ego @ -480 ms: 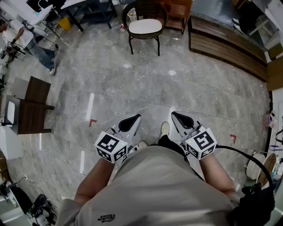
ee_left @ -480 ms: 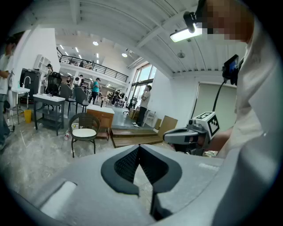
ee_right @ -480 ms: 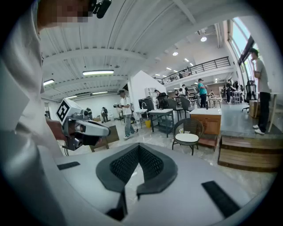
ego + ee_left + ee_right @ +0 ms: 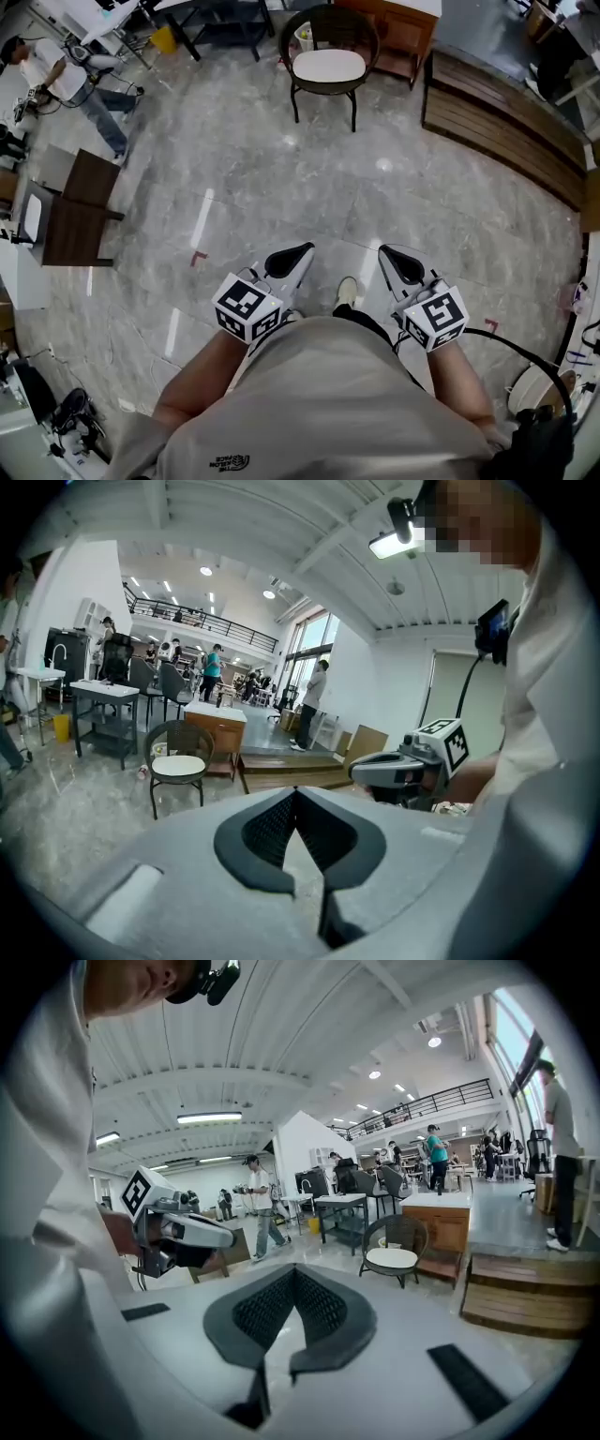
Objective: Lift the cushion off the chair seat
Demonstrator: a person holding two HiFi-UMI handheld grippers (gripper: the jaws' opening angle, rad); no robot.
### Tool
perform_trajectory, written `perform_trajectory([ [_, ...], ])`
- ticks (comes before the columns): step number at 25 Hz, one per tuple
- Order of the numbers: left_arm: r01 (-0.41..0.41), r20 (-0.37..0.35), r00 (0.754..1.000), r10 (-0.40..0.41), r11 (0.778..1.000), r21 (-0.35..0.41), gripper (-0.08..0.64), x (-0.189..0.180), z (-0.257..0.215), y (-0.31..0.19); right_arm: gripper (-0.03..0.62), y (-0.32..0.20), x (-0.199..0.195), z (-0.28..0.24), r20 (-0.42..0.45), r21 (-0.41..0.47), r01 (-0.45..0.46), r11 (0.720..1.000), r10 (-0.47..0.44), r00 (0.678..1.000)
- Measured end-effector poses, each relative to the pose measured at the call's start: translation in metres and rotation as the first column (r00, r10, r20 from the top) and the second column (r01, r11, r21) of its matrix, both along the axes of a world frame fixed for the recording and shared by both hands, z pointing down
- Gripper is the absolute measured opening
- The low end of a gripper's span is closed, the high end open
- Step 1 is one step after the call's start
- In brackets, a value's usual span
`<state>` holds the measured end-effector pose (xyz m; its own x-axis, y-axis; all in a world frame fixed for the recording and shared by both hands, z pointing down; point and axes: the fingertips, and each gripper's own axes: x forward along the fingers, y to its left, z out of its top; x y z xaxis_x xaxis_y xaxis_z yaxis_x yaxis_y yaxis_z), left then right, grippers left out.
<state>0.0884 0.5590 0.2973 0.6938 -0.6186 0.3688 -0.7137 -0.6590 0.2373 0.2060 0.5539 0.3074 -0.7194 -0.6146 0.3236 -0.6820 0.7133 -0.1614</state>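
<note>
- Cushion (image 4: 328, 66) lies white on the seat of the dark round chair (image 4: 364, 33), well apart from both grippers across the marble floor (image 4: 281, 187).
- Jaws of the left gripper (image 4: 298, 253): clenched together, empty.
- Jaws of the right gripper (image 4: 392, 253): likewise clenched, empty.

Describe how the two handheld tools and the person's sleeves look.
The left tool and right tool have pale grey bodies with black, mesh-textured pads. Each carries a white cube with black square markers. A black cable trails from the right one. The person wears a light beige short-sleeved shirt.
</note>
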Motion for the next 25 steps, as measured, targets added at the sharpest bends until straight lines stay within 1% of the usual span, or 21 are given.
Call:
perform_trajectory([
  [4,0.031,0.015,0.999,-0.031,1.0,0.004,0.006,0.012,0.004,-0.024,0.011,-0.022,0.013,0.008,-0.014,0.008,0.041,0.999,-0.041,0.999],
  [7,0.062,0.017,0.998,-0.062,0.998,0.018,0.006,0.017,0.004,-0.044,0.014,-0.038,0.019,0.012,-0.005,0.003,0.064,0.998,-0.064,0.998],
  [11,0.078,0.01,0.997,-0.078,0.997,0.014,0.008,0.015,0.004,-0.073,0.08,-0.064,0.018,0.018,0.003,-0.018,0.055,0.998,-0.055,0.998],
  [13,0.084,0.004,0.996,-0.084,0.996,0.013,0.009,0.009,0.004,-0.091,0.092,-0.081,0.013,0.021,-0.001,-0.027,0.052,0.998,-0.052,0.999],
  [17,0.082,-0.014,0.997,-0.081,0.997,0.016,0.018,-0.012,0.01,-0.141,0.092,-0.129,-0.005,0.028,-0.019,-0.031,0.039,0.999,-0.04,0.999],
  [21,0.051,-0.032,0.998,-0.051,0.999,0.011,0.028,-0.031,0.022,-0.201,0.091,-0.188,-0.02,0.037,-0.046,-0.044,-0.005,0.999,0.003,0.999],
  [25,0.009,-0.056,0.998,-0.01,1.0,-0.016,0.029,-0.063,0.021,-0.274,0.091,-0.255,-0.05,0.037,-0.082,-0.061,-0.057,0.997,0.051,0.995],
])
